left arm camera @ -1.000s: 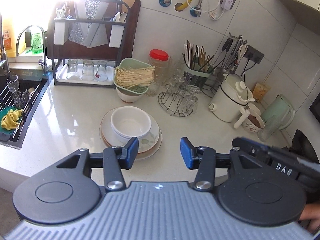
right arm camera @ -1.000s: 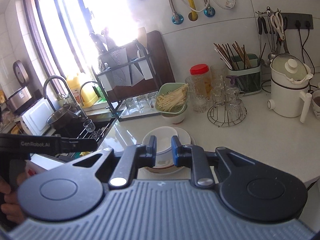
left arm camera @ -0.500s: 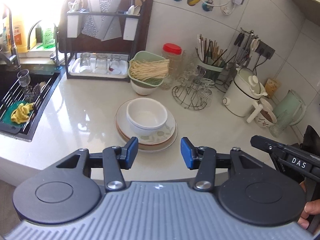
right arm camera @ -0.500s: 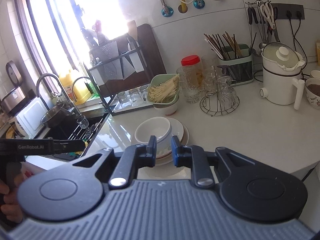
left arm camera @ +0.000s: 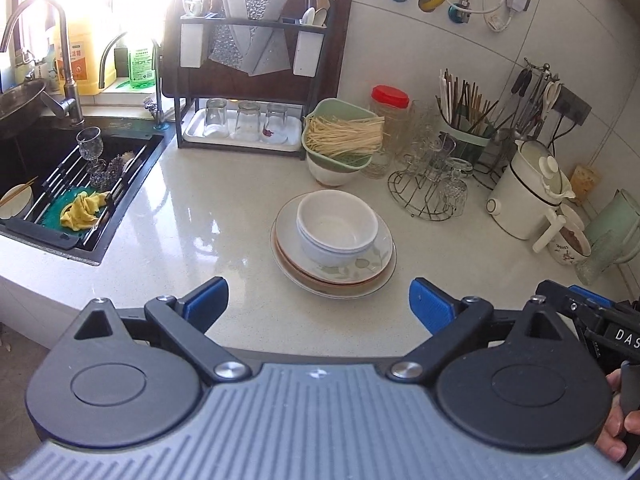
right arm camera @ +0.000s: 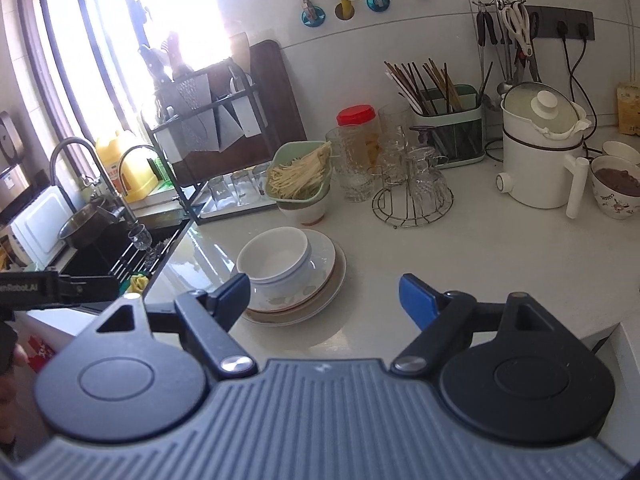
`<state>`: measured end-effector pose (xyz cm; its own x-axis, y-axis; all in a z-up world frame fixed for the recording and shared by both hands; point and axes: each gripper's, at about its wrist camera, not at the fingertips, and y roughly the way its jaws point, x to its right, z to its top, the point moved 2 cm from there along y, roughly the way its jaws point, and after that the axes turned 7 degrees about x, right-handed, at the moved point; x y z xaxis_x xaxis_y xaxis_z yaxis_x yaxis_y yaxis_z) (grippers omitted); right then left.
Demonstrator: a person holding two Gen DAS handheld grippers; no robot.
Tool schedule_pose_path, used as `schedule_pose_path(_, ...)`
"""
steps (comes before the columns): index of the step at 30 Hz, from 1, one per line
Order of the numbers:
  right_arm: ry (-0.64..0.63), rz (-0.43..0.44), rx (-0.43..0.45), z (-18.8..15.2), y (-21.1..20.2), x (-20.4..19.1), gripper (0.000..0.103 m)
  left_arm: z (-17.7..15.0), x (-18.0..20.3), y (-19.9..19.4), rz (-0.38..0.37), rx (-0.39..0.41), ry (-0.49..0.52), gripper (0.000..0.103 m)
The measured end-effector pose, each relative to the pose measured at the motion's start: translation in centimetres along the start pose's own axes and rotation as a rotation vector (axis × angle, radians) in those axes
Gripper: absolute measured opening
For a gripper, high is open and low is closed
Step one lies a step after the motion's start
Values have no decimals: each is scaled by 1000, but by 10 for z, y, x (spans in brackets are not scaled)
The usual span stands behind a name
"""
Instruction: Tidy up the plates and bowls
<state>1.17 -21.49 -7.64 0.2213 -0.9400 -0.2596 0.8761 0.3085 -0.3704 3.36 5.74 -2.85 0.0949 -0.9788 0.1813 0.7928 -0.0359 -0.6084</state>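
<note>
Stacked white bowls (left arm camera: 337, 233) (right arm camera: 277, 257) sit on a pile of plates (left arm camera: 372, 268) (right arm camera: 326, 280) in the middle of the pale counter. My left gripper (left arm camera: 318, 304) hovers just short of the pile; its jaws are opening wide with nothing between them. My right gripper (right arm camera: 324, 298) hangs in front of the same stack, a little to its right; its jaws are opening too and hold nothing. The right gripper's body shows at the right edge of the left wrist view, with a hand (left arm camera: 618, 428) on it.
Behind the stack stands a green strainer of noodles (left arm camera: 340, 138) on a bowl, a wire rack of glasses (left arm camera: 432, 188), a chopstick holder (right arm camera: 448, 128), a white pot (left arm camera: 528, 196) and a dish rack (left arm camera: 248, 80). The sink (left arm camera: 60, 184) lies at the left.
Both grippers' jaws have spread from close together to wide apart. The left wrist view has tipped down and the stack sits further right in it.
</note>
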Motion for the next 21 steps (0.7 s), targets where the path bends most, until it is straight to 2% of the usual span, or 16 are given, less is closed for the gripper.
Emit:
schedule_pose_path(9, -28, 30, -10, 3, -1, -4, 86, 3, 3, -6, 3, 19, 12, 99)
schedule_pose_path(13, -64, 10, -37, 0, 2, -8, 86, 3, 4, -11, -5, 29, 28, 99)
schedule_pose_path(21, -71, 22, -16, 2, -2, -16, 87, 6, 2, -19, -4, 39, 47, 99)
